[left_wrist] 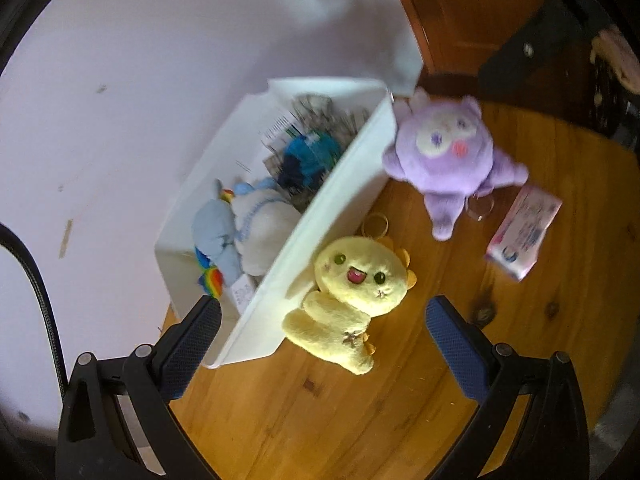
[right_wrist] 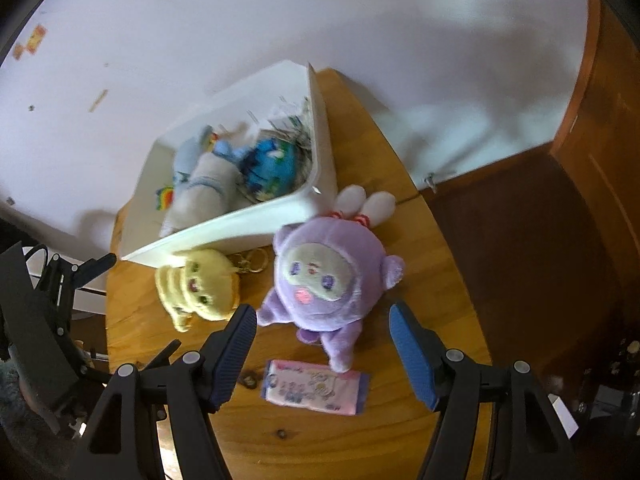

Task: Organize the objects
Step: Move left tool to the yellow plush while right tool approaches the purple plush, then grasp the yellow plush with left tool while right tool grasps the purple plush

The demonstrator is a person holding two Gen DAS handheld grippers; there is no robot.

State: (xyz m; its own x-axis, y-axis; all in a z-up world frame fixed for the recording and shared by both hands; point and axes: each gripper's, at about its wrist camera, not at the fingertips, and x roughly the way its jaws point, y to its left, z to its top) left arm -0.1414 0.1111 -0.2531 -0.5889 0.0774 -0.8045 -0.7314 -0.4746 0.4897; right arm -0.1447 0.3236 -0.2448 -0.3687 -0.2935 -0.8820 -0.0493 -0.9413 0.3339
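step: likely picking up the loose toys to put them in the white bin (left_wrist: 340, 184); my reading is that each gripper takes the toy in front of it.
left gripper (left_wrist: 322, 340): jaws released and spread wide, holding nothing, above the worktop (left_wrist: 400, 400).
yellow plush (left_wrist: 352, 296): lies face up on the worktop, touching the bin's long wall, between the left jaws but a little beyond their tips.
right gripper (right_wrist: 324, 332): jaws released, wide apart, empty.
purple plush (right_wrist: 324, 276): lies face up just beside the bin's corner, its lower body between the right jaws' tips.
tissue pack (right_wrist: 316, 386): flat on the worktop, touching the purple plush's foot, under the right gripper.
doing it well: lower over the plush's thick body, not a limb; keep the left jaw clear of the bin wall; close gently, since the plush squashes.
risk: the yellow plush's key ring (left_wrist: 376, 224) could snag on the bin rim.
bin: already holds several soft toys, some room left.
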